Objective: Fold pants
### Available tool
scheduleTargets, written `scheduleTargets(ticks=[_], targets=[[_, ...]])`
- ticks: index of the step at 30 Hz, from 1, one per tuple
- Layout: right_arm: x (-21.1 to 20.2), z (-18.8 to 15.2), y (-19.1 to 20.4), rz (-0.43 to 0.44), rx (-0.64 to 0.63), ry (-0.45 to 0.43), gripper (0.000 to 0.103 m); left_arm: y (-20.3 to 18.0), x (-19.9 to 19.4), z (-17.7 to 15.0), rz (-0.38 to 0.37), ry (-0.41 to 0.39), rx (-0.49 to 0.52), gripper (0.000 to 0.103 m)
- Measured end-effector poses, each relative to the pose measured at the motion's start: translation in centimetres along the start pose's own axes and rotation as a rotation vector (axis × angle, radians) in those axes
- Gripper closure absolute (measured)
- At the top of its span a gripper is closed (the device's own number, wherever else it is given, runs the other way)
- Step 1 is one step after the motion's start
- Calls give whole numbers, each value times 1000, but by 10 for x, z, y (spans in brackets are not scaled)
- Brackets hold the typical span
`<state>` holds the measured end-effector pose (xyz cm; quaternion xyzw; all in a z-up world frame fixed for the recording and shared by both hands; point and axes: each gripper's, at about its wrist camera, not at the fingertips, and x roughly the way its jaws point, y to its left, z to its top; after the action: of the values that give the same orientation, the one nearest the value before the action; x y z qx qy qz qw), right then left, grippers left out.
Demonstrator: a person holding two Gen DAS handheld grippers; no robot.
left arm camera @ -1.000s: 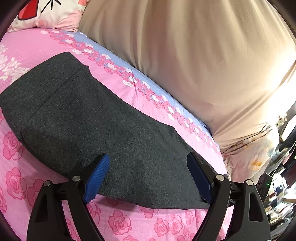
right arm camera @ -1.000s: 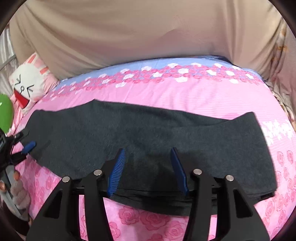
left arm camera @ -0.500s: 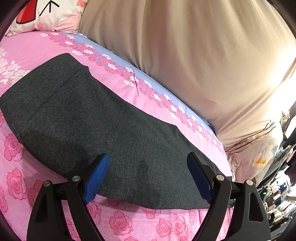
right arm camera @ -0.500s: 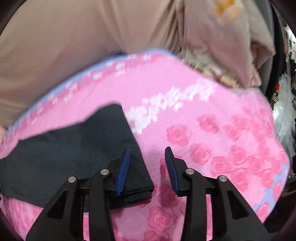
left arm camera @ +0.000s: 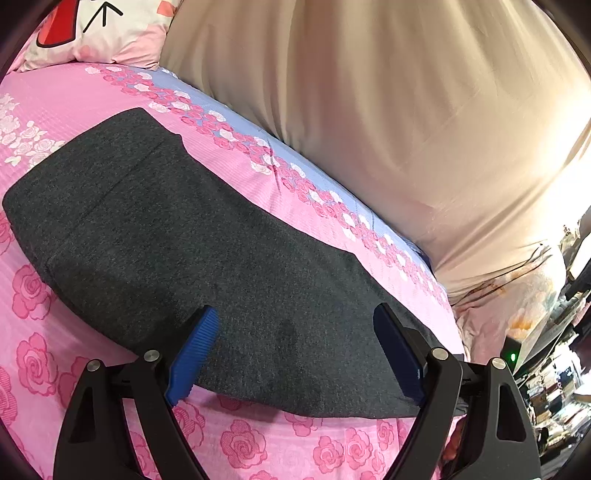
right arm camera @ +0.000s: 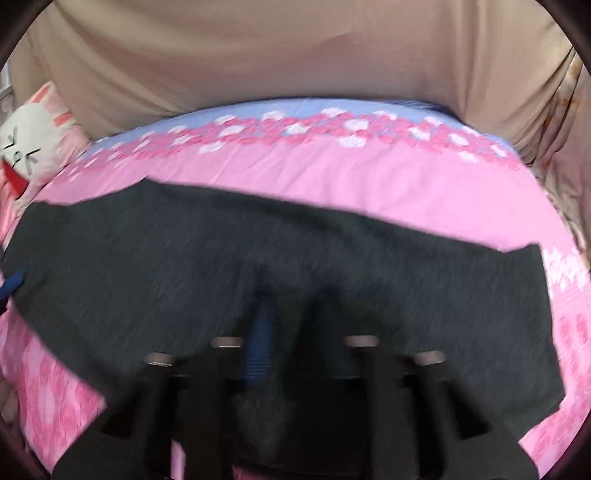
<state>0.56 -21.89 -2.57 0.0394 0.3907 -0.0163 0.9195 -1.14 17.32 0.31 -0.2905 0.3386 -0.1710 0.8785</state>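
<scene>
Dark grey pants lie flat, lengthwise across the pink rose bedsheet. My left gripper hovers over their near edge, wide open, with nothing pressed between its blue pads. In the blurred right wrist view the pants span the bed. My right gripper is low over the middle of their near edge. Its jaws are closing and stand narrow, with grey cloth between them. A blue tip of the left gripper shows at the far left.
A beige curtain or cover hangs behind the bed. A cartoon pillow lies at the head end. Cluttered shelves and a device with a green light stand past the bed's right end.
The right wrist view swung to the pants' right end half a second ago and is back over their middle. Its jaws have narrowed a lot. The left gripper's view is nearly unchanged.
</scene>
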Motion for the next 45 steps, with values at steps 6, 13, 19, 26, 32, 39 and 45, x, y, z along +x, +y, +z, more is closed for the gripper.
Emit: scheduleTargets(ticks=[6, 13, 19, 26, 32, 39, 45], targets=[[9, 4, 12, 75, -26, 30, 90, 1, -1, 0, -22, 2, -6, 18], [6, -18, 31, -6, -124, 28, 42, 2, -1, 2, -29, 5, -12, 18], [8, -4, 9, 62, -35, 40, 87, 4, -2, 1, -42, 3, -22, 18], [-25, 31, 22, 268, 68, -41, 91, 5, -3, 1, -58, -4, -33, 18], [28, 11, 72, 228, -56, 34, 83, 28, -34, 5, -69, -86, -121, 18], [-45, -5, 13, 241, 66, -133, 37, 102, -98, 27, 118, -194, -337, 18], [-48, -32, -65, 67, 192, -162, 30, 98, -50, 31, 142, -122, -373, 18]])
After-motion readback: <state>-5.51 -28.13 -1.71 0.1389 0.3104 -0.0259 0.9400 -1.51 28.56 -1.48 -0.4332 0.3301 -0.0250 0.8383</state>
